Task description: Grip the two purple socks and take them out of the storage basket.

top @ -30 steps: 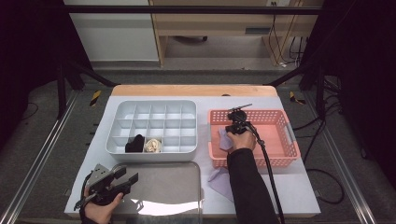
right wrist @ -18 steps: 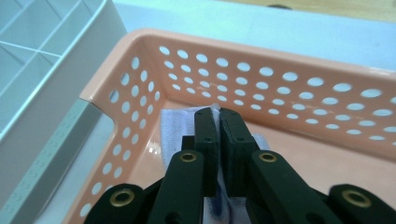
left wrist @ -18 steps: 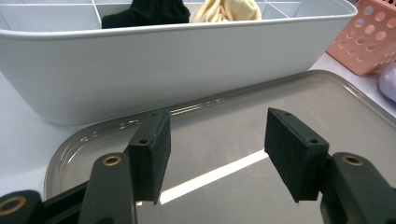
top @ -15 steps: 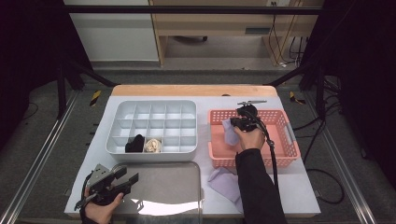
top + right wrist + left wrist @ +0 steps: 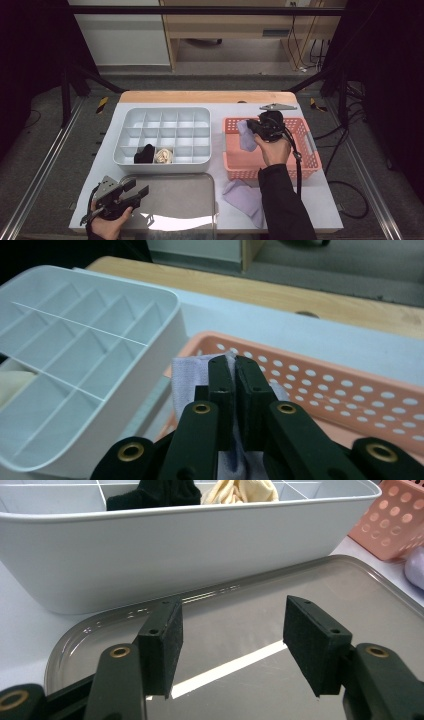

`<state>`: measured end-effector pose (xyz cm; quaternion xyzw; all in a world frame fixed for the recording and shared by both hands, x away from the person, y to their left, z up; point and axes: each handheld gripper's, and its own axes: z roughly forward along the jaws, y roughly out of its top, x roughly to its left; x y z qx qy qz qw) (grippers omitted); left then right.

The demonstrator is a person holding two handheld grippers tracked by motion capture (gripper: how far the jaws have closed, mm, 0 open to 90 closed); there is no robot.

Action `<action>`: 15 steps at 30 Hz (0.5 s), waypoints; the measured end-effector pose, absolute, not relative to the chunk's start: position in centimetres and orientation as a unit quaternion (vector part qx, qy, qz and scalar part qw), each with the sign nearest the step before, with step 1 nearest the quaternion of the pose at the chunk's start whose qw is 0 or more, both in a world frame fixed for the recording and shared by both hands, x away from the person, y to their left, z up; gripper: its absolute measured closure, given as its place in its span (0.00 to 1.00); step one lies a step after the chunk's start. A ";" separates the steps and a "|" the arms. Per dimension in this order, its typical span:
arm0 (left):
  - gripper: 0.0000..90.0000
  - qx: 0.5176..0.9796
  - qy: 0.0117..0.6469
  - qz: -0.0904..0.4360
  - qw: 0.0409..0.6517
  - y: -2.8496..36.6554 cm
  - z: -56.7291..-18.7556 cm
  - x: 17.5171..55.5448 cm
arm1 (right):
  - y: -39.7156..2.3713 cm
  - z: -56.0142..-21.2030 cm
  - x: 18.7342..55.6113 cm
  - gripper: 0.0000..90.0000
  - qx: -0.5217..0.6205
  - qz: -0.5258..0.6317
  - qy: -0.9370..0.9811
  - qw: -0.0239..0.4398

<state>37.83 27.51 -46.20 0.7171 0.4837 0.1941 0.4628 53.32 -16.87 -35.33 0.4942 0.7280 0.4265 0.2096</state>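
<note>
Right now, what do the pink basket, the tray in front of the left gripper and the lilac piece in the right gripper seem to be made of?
Pink basket: likely moulded plastic, matte, with punched round holes. Tray: looks like brushed metal, with a rolled rim and a bright light streak. Lilac piece: soft knit fabric, possibly a sock; it hangs limp and folds in the shut right gripper.

The table (image 5: 150,100) is bright, and the room around it is dark. A white streak of light from above shines on the metal tray (image 5: 175,200). The high view is a bit soft. In the gripper views the near jaws look blurry and the far edges look fuzzy.
</note>
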 end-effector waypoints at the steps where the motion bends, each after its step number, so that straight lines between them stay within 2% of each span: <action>1: 0.45 0.717 0.484 0.194 0.463 27.5 -46.2 37.8 | -16.8 -35.0 52.9 0.97 0.490 0.433 0.727 0.209; 15: 0.46 0.718 0.481 0.193 0.465 27.3 -46.1 37.8 | -15.9 -32.0 47.4 0.97 0.431 0.473 0.739 0.210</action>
